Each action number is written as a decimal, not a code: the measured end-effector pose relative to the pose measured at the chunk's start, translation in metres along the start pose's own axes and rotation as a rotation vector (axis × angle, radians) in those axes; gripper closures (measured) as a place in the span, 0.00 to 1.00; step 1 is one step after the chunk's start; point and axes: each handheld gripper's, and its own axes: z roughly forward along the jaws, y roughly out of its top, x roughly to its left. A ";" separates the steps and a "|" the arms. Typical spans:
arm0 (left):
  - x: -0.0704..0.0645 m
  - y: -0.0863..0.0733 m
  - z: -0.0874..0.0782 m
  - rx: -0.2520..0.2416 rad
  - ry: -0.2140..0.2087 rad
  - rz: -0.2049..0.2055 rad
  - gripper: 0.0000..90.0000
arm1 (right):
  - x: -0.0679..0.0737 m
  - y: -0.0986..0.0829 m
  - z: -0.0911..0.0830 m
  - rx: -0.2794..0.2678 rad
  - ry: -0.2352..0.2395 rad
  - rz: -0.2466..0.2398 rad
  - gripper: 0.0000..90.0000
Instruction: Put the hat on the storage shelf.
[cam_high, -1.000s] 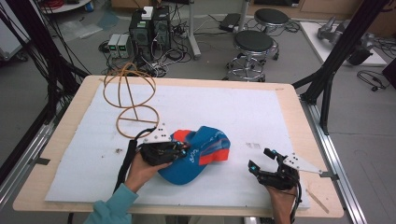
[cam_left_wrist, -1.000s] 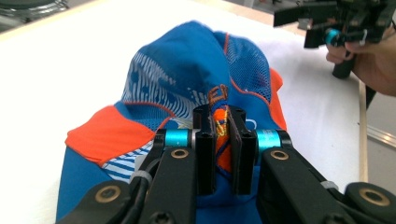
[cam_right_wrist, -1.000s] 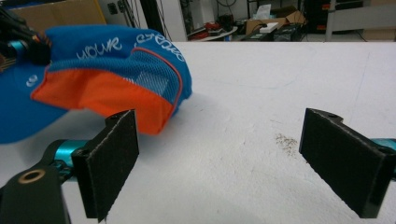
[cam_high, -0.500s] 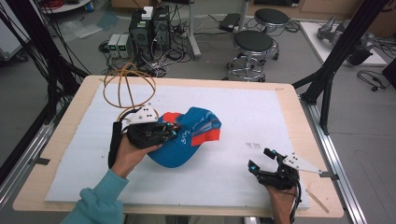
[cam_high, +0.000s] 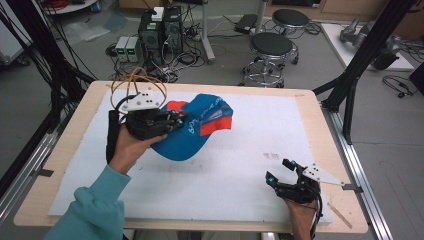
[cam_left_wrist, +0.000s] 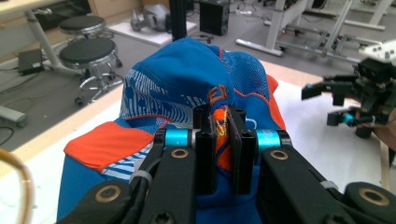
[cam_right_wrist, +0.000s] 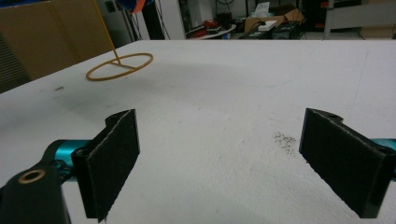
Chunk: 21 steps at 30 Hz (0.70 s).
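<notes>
My left tool (cam_high: 176, 119) clamps the blue cap (cam_high: 200, 125) lifted beside the wire stand (cam_high: 131, 82), hanging left; right tool (cam_high: 284, 172) idles wide.

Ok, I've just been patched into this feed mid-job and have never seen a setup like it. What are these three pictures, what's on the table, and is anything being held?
There is no robot arm here. A person holds a two-jaw gripper in each hand. The high view looks down on the table, which carries a white mat. The other two pictures come from cameras riding on the grippers, looking along their black jaws.

The left gripper is shut on a blue and orange cap, pinching its fabric and holding it beside a wire stand at the far left of the table. The stand's ring base lies on the mat. The right gripper rests near the front edge, its jaws wide open with nothing between them.
</notes>
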 end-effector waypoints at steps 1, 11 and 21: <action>0.004 0.004 -0.004 -0.012 0.006 -0.007 0.92 | 0.000 0.000 0.000 0.000 -0.002 -0.001 0.12; 0.024 0.022 -0.026 -0.102 0.029 -0.042 0.92 | 0.001 0.000 0.001 0.007 -0.006 0.002 0.12; 0.050 0.045 -0.043 -0.171 0.077 -0.056 0.92 | 0.001 0.000 0.001 0.008 -0.009 -0.007 0.12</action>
